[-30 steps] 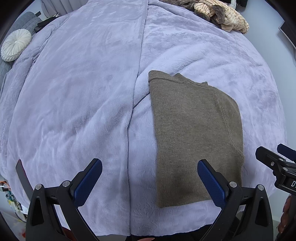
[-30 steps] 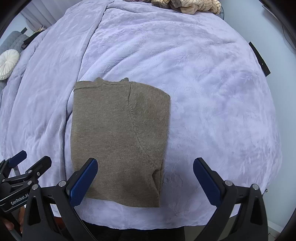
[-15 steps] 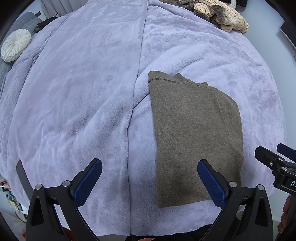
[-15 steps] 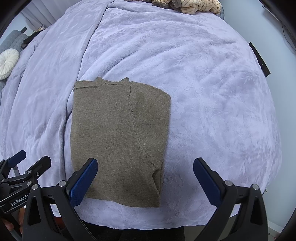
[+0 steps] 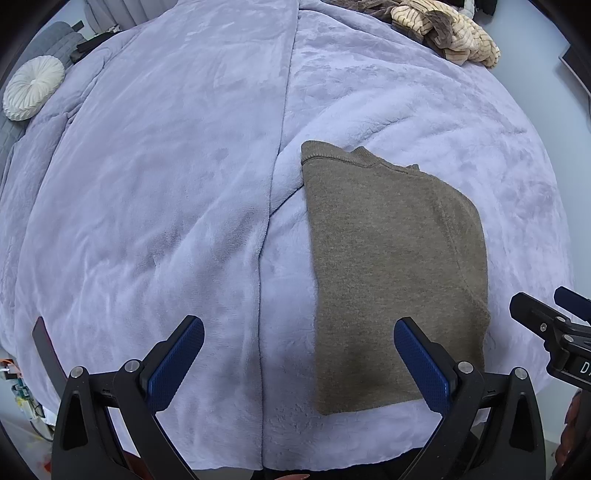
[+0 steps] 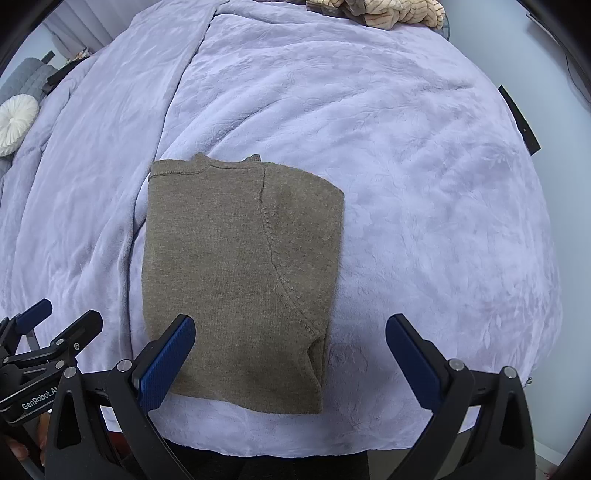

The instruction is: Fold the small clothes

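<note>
An olive-brown knit sweater (image 5: 391,273) lies folded into a flat rectangle on the lavender blanket (image 5: 166,184), near the bed's front edge. It also shows in the right wrist view (image 6: 236,273). My left gripper (image 5: 299,354) is open and empty, above the blanket just left of the sweater's near edge, with its right fingertip over the sweater. My right gripper (image 6: 290,350) is open and empty, above the sweater's near right corner. The right gripper shows at the left view's right edge (image 5: 550,332), the left gripper at the right view's left edge (image 6: 48,332).
A pile of striped beige and brown clothes (image 5: 447,33) lies at the bed's far end, also in the right wrist view (image 6: 376,9). A round white cushion (image 5: 33,86) sits at the far left. The bed's front edge (image 6: 295,443) is just below the grippers.
</note>
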A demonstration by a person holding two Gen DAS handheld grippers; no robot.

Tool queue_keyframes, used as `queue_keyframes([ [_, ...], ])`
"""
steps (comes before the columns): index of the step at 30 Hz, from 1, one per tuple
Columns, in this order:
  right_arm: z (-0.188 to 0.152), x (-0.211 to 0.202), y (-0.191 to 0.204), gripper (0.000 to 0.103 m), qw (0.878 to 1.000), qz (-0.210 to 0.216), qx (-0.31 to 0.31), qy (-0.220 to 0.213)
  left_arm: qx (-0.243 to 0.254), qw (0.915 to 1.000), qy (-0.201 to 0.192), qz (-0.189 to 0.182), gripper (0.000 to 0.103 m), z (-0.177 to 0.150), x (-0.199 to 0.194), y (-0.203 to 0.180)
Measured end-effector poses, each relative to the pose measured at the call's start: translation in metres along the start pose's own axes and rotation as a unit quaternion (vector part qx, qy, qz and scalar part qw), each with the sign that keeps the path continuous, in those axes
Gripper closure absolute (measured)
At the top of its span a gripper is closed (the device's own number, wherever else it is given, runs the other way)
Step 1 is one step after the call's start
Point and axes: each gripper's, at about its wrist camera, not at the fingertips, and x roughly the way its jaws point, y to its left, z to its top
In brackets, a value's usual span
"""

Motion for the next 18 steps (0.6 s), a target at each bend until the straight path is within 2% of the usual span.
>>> queue_keyframes([
  [18,0.0009,0.0019,0.0018,0.000,1.000,-0.001,-0.001,0.002,-0.012,0.9999,-0.007,0.006,0.000,0.0046,0.0011,0.0083],
])
